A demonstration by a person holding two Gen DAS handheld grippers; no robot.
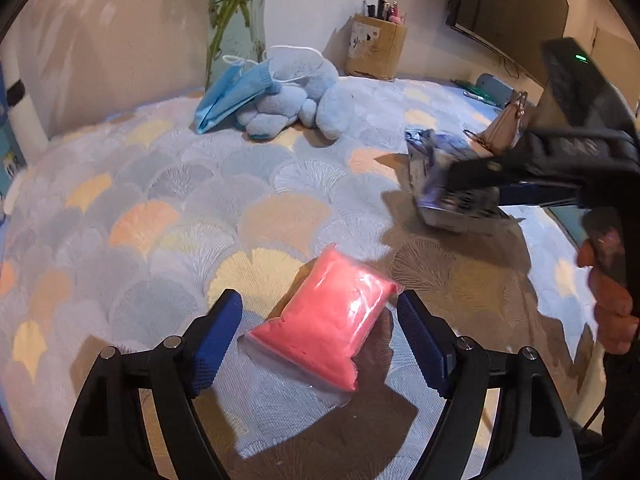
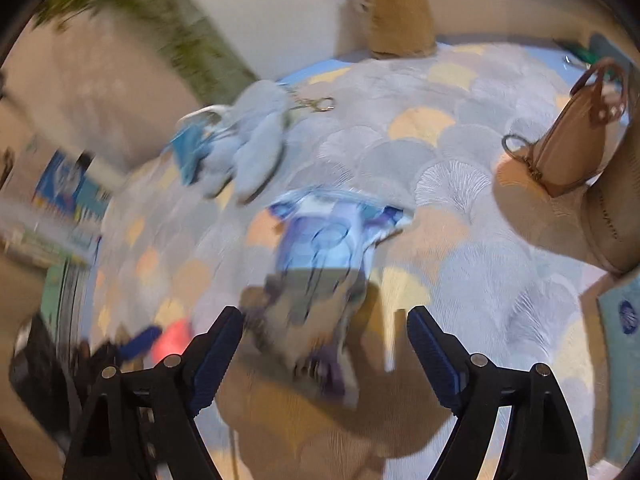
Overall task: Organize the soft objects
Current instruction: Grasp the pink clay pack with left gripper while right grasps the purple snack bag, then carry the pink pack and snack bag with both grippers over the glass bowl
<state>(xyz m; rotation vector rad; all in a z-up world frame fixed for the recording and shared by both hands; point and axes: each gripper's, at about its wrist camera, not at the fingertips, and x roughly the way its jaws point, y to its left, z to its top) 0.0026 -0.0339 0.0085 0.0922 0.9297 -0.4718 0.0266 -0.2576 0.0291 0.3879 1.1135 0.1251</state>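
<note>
My left claw (image 1: 320,340) stands spread around the pink pouch (image 1: 324,320), pads clear of both edges. My right claw (image 2: 324,344) is spread too, with the blurred blue packet (image 2: 320,264) between its fingers; open tablecloth (image 1: 160,200) lies beyond.

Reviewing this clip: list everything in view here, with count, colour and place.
pink packet: one, pink in clear wrap, lying between the left jaws
blue-white packet: one, blurred, ahead of the right gripper
plush toy: one, pale blue, far side by the wall
face mask: one, blue, leaning on the plush
small handbag: one, tan, right side
cardboard pen holder: one, brown, back corner
glass vase: one, green stems, by the wall
patterned cloth: one, pastel fan pattern, under everything
left gripper: open
right gripper: open
</note>
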